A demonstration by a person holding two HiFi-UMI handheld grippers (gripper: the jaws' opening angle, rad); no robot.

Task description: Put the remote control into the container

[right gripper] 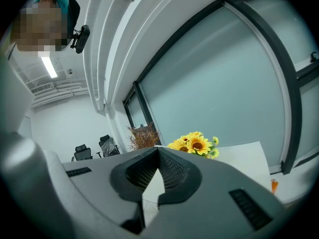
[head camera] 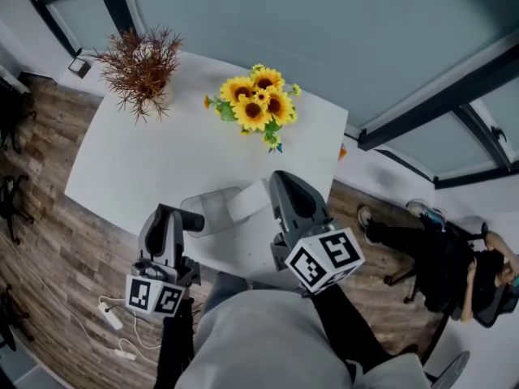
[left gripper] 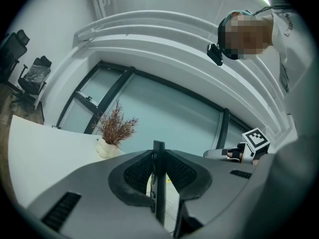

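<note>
Left gripper (left gripper: pixel 158 151) clamps the remote (left gripper: pixel 158 185) edge-on by the container (head camera: pixel 219 209), likely for dropping in; right gripper (right gripper: pixel 157 151) is closed, empty.

We can read no words, brands or numbers anywhere. The only signs we see are black-and-white square markers. They sit on the cube (head camera: pixel 154 296) of the left gripper (head camera: pixel 193 220) and on the cube (head camera: pixel 326 258) of the right gripper (head camera: pixel 278 178), both cubes off the near edge of the table (head camera: pixel 162 168). They carry block patterns, not letters.
</note>
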